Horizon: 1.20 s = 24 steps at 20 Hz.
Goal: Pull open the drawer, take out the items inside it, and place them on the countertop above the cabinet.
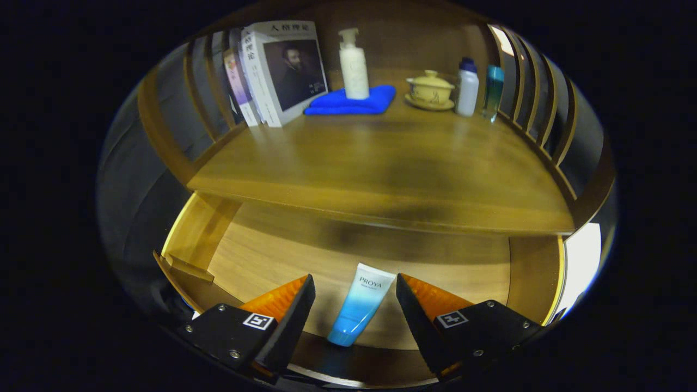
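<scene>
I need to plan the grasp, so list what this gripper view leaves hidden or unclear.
- Drawer: its rear runs under the countertop, so anything lying back there is hidden.
- Tube: it lies between the open fingers of the gripper; whether either finger touches it cannot be told.
- Drawer front: covered by the gripper body.
- Books: the rear ones are hidden by the front one.
- Teal bottle: partly behind the white bottle.

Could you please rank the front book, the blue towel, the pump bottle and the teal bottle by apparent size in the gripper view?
1. Front book
2. Blue towel
3. Pump bottle
4. Teal bottle

All stand at the countertop's back, so nearness skews little.
</scene>
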Motion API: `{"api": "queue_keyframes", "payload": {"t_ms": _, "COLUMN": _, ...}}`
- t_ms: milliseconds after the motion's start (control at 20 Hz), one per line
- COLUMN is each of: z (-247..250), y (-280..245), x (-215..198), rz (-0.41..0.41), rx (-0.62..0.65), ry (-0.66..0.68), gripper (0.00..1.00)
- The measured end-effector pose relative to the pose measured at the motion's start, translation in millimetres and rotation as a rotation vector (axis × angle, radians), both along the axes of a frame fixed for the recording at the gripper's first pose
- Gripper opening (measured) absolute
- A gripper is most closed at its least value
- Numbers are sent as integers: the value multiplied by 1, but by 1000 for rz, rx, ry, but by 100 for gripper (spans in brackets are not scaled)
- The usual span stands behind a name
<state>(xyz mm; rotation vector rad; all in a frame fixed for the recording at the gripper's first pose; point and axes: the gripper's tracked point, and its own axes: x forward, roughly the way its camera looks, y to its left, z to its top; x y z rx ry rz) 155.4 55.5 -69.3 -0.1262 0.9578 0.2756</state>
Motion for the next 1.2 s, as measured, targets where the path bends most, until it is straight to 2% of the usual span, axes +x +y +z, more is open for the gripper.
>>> {"api": "queue_keyframes", "payload": {"t_ms": 150, "z": -19, "y": -8, "x": -4, "rz": -29, "rx": -15, "ry": 88, "gripper": 92}}
{"api": "queue_keyframes", "payload": {"t_ms": 350, "z": -33, "y": -3, "x": 1, "rz": -99, "rx": 40, "ry": 168, "gripper": 92}}
{"api": "queue_keyframes", "payload": {"t_ms": 500, "z": -44, "y": -7, "x": -1, "rz": -127, "rx": 11, "ry": 220, "gripper": 92}}
{"api": "queue_keyframes", "payload": {"t_ms": 700, "z": -54, "y": -9, "x": -2, "rz": -156, "rx": 8, "ry": 275, "gripper": 87}}
{"api": "queue_keyframes", "payload": {"t_ms": 850, "z": -58, "y": -12, "x": -1, "rz": -158, "rx": -25, "ry": 287, "gripper": 79}}
{"api": "queue_keyframes", "payload": {"t_ms": 1000, "z": -58, "y": -15, "x": 0, "rz": -132, "rx": -95, "ry": 263, "gripper": 76}}
{"api": "queue_keyframes", "payload": {"t_ms": 1050, "z": -60, "y": -15, "x": 1, "rz": -120, "rx": -98, "ry": 256, "gripper": 69}}
{"api": "queue_keyframes", "payload": {"t_ms": 1200, "z": -59, "y": -11, "x": 4, "rz": -92, "rx": -63, "ry": 238, "gripper": 58}}
